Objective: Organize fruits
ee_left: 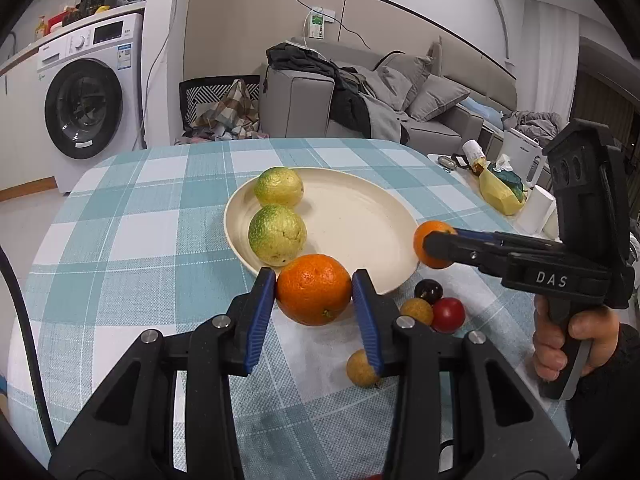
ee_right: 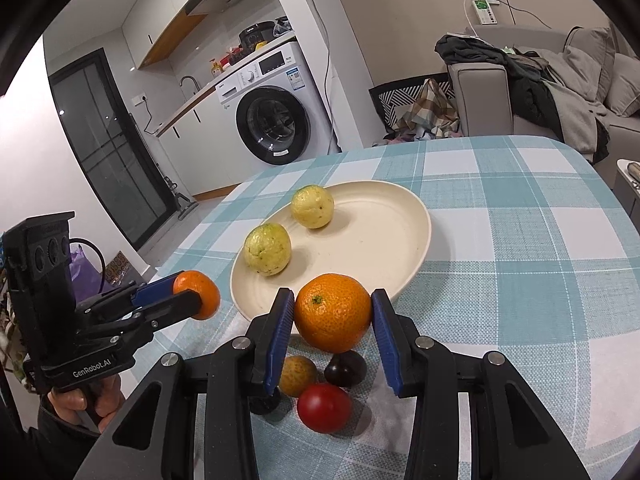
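Two hand-held grippers over a desk (ee_left: 120,208) with a teal check cloth. Left hand-held gripper (ee_left: 314,290) clamps an orange (ee_left: 314,289) between its blue pads (ee_left: 260,312), both pads pressed on the fruit's sides; the orange sits at the near rim of the cream plate (ee_left: 360,216), whether it is lifted or resting can't be told. In the right wrist view the same gripper (ee_right: 198,294) comes in from the left with its orange (ee_right: 200,294) just beside the plate's (ee_right: 384,236) left edge. Right hand-held gripper (ee_right: 332,316) grips a second orange (ee_right: 333,312), pads on both sides, at the plate's near rim; in the left wrist view it (ee_left: 434,245) holds that orange (ee_left: 430,244) at the plate's right edge, a hand (ee_left: 576,340) on its handle. Two green-yellow fruits (ee_left: 278,234) lie on the plate's left part, one behind the other, apart. On the cloth near the plate's front: a red tomato (ee_right: 324,408), a dark fruit (ee_right: 345,368), a small brownish-yellow fruit (ee_right: 298,376), bunched close; another small yellow one (ee_left: 362,368) beside the left gripper's right finger. Washing machine (ee_left: 88,100) and grey sofa (ee_left: 420,92) behind.
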Demonstrator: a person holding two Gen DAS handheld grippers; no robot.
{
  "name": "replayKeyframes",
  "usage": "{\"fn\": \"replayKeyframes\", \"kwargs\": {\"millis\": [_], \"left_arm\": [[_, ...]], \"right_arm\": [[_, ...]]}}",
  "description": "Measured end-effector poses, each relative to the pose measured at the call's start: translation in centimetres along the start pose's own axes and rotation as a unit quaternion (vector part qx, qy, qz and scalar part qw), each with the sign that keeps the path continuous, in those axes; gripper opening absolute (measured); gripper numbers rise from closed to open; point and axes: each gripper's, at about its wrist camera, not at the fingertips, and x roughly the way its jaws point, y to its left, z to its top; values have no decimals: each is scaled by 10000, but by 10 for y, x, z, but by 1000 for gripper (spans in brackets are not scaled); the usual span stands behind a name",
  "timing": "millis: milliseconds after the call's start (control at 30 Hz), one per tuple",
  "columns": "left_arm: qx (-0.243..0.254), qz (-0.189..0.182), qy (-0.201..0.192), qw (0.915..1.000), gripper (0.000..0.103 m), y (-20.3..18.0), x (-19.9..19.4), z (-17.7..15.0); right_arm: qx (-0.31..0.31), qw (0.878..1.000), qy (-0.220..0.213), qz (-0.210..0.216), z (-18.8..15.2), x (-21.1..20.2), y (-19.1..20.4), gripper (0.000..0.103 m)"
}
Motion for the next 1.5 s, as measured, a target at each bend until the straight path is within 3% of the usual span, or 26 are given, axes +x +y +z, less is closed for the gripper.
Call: {"fn": "replayKeyframes", "kwargs": {"millis": [467,1367,1467,1500], "left_arm": [[37,46,18,10000,37,-11,27,12],[270,61,209,9994,37,-19,49,13],[271,83,239,9993,49,-20,46,12],[258,124,232,9993,59,-20,44,12]], "right_arm": [[318,9993,123,134,6,17,-6,41],[187,9998,37,-106,6,16,1,45],[142,9998,-2,-143,5,13,1,51],[123,9998,-1,-166,5,12,2,52]]}}
